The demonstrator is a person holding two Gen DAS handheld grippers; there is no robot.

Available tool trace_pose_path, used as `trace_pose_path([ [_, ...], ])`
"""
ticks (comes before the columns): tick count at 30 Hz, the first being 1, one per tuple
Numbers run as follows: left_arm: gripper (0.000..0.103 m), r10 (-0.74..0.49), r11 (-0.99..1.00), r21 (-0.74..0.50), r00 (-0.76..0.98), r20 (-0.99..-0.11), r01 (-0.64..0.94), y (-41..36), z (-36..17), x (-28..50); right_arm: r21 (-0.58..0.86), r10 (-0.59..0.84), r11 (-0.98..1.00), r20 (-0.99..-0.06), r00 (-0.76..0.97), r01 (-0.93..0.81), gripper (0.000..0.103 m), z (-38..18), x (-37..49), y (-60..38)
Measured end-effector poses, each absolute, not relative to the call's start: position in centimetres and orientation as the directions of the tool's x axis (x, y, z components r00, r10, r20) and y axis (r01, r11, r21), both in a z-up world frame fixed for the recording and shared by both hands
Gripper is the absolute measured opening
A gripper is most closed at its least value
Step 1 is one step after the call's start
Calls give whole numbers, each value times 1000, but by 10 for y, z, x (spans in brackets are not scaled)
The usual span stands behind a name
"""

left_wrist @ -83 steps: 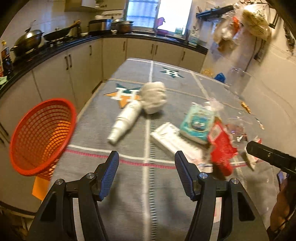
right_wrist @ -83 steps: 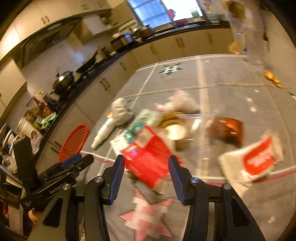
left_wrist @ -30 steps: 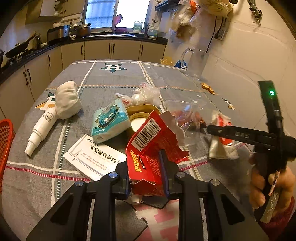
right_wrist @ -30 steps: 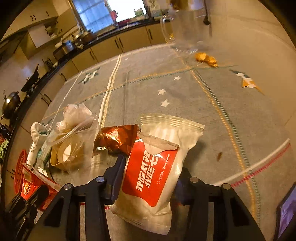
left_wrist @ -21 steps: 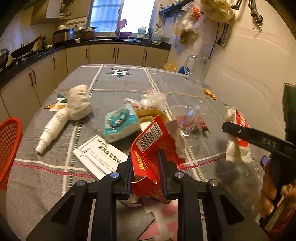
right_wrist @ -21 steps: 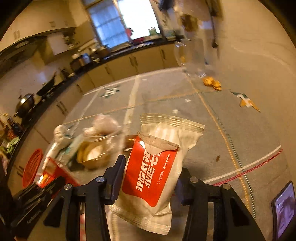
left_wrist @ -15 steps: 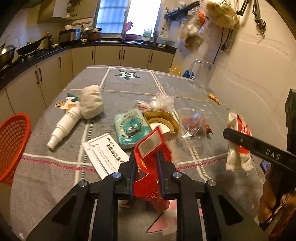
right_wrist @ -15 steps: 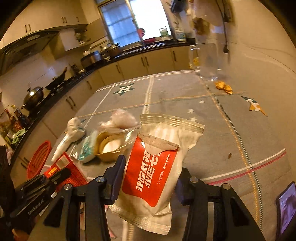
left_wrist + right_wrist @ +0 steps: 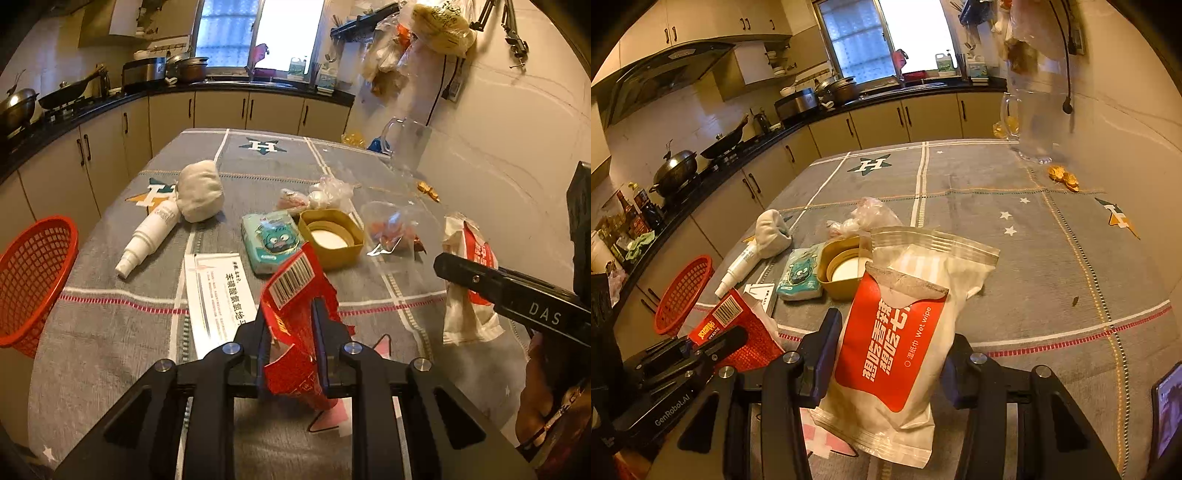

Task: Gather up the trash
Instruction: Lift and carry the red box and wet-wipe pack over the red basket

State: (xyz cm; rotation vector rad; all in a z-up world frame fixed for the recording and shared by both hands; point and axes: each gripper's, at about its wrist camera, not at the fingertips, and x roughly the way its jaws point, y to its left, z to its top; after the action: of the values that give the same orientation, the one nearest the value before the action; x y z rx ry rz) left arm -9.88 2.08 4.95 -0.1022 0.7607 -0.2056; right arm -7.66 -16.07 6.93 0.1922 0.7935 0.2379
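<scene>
- Left wrist view: the left gripper has its jaws clamped on a torn red cardboard carton with a barcode, held clear above the desk covered in a grey star-print cloth.
- On the cloth beyond lie a white paper leaflet with black print, a teal tissue pack with a cartoon face, a yellow square tub, a clear crumpled plastic bag, a white spray bottle and a grey-white cloth bundle.
- A red mesh plastic basket hangs off the desk's left edge.
- At the right, the right gripper carries a white and red wet-wipe pouch.
- Right wrist view: the right gripper has its jaws closed on the wet-wipe pouch, which stands upright between them above the desk.
- At lower left the left gripper holds the red carton, with the red basket just behind.
- A clear glass jug stands at the far right corner.
</scene>
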Motion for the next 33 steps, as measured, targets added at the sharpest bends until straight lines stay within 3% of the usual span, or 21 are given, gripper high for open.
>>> trace_pose_path([
  [33, 15, -196, 973, -215, 791, -580, 84, 62, 93, -118, 264, 370, 929, -666, 647, -259, 51, 72, -91, -128],
])
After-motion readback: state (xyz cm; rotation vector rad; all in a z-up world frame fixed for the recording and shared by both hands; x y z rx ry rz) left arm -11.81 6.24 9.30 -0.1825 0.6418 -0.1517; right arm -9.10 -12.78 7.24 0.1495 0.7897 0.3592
